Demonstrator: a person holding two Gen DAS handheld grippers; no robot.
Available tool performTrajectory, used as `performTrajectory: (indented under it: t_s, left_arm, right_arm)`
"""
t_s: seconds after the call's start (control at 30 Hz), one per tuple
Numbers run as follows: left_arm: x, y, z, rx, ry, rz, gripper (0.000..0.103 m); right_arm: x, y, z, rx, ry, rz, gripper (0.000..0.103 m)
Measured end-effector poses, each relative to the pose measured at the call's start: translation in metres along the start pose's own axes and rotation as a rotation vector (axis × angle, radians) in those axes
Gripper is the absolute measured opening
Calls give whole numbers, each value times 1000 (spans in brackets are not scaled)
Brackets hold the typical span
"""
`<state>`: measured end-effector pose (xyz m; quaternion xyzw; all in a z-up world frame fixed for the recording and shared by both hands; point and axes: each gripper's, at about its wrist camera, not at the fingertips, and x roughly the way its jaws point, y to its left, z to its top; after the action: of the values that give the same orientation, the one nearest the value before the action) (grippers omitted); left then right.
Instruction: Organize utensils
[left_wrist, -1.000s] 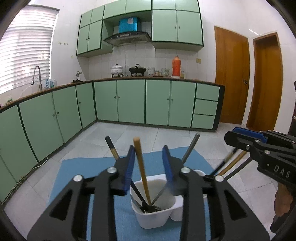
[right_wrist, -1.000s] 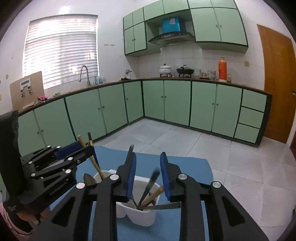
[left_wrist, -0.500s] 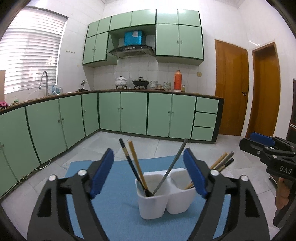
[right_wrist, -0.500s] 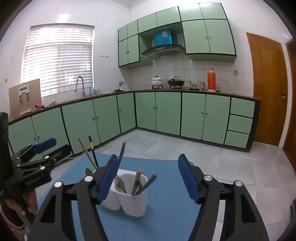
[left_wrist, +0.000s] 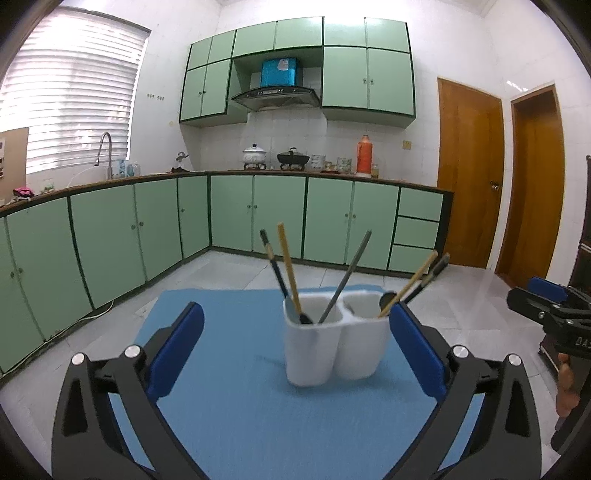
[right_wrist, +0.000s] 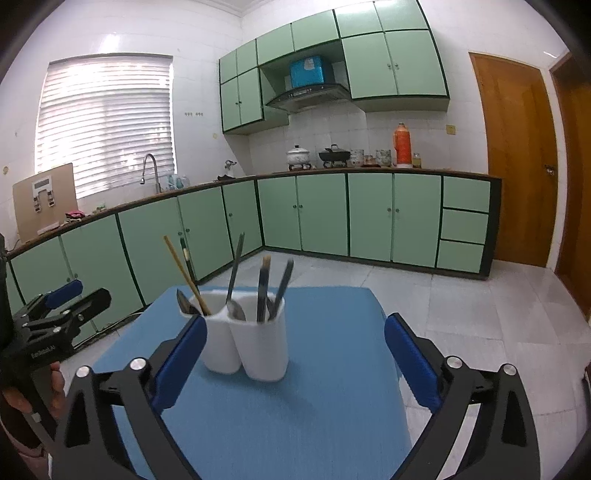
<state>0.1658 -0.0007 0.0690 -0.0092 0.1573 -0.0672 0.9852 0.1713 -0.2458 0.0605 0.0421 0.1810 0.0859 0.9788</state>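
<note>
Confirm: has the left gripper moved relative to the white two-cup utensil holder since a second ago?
Yes. The left gripper backed away from the white two-cup utensil holder; its fingers have just been opening, empty.

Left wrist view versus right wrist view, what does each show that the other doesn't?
Only the left wrist view shows a second brown wooden door and the open right gripper at its edge. Only the right wrist view shows a brown cardboard panel on the counter and the open left gripper. Both show the white two-compartment utensil holder with utensils standing in it, on the blue mat.
</note>
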Motion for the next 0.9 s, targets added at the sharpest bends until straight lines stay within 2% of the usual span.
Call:
performTrajectory:
  t_s: [0.2, 0.57, 0.73, 0.9]
  left_arm:
    - [-15, 2, -18, -10, 38, 18, 98]
    - [-44, 3, -49, -11, 123, 18, 98]
    - [-59, -4, -56, -4, 166, 15, 98]
    - [-78, -8, -51, -6, 169, 16, 98]
  right_arm:
    - [-11, 1, -21, 29, 59, -18, 97]
    - [-33, 9, -57, 36, 111, -33, 97]
    - [-44, 17, -66, 60, 162, -12, 97]
    - [-60, 27, -65, 83, 201, -10, 97]
